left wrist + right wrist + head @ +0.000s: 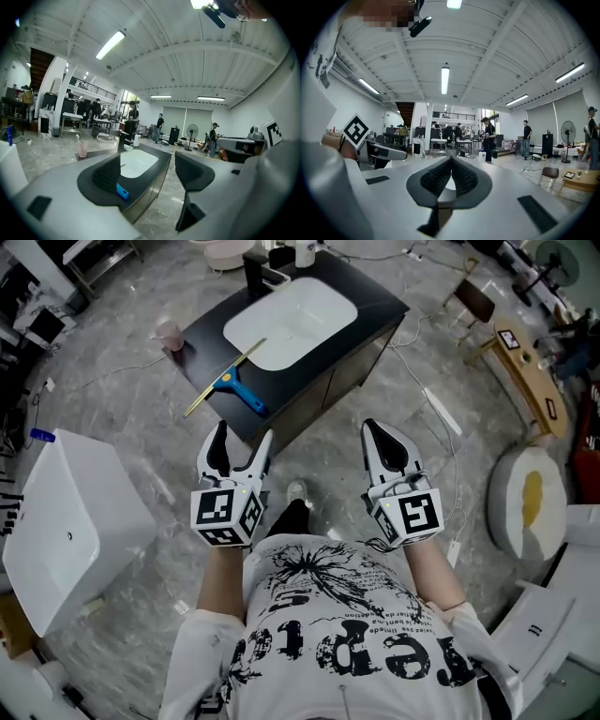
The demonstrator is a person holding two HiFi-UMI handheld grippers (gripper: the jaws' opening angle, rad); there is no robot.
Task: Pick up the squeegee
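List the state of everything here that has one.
Left gripper: open, empty, short of the counter.
Right gripper: shut, empty.
Squeegee: flat on the counter, untouched, one blade end past the edge.
Cup: upright at the counter's corner.
Sink: empty.

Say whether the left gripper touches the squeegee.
Apart: left gripper view shows the left gripper, jaws open, short of the squeegee on the counter.
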